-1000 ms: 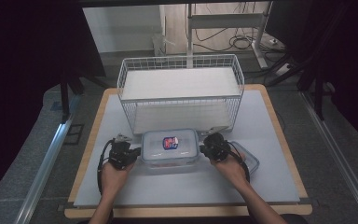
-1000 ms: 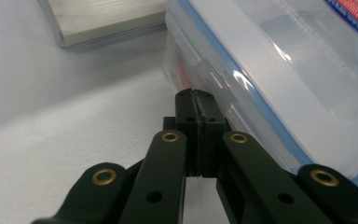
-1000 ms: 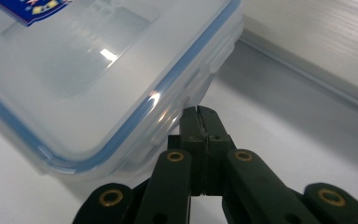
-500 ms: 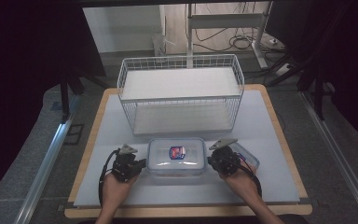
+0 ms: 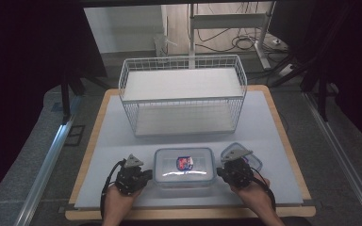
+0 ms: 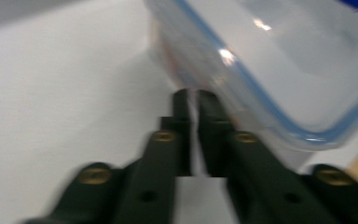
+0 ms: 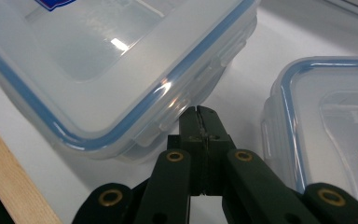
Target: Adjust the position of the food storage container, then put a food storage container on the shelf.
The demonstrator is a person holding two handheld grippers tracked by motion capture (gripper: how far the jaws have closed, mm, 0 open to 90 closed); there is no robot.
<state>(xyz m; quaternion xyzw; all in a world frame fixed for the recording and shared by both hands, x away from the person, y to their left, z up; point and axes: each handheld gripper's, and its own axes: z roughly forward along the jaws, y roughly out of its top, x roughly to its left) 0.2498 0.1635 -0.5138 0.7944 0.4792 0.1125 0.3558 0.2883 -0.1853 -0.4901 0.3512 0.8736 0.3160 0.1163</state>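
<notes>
A clear lidded container [image 5: 184, 167] with a blue seal and a red-blue label lies near the table's front edge. My left gripper [image 5: 148, 175] is at its left side. In the left gripper view its jaws [image 6: 195, 95] have just been opening to a narrow gap, tips against the container [image 6: 284, 60]. My right gripper [image 5: 219, 172] is at the container's right side. In the right gripper view its jaws [image 7: 199, 109] are pressed together at the side latch of the container [image 7: 98, 60].
A white wire basket [image 5: 184, 94] stands on its side at the back of the white mat [image 5: 113, 141]. A second clear container [image 5: 257, 162] lies just behind my right hand, close beside the jaws [image 7: 326, 135]. The wooden table edge [image 7: 14, 177] runs close by.
Both hands and the container have come back from near the basket toward the table's front edge. The left jaws now show a thin gap.
</notes>
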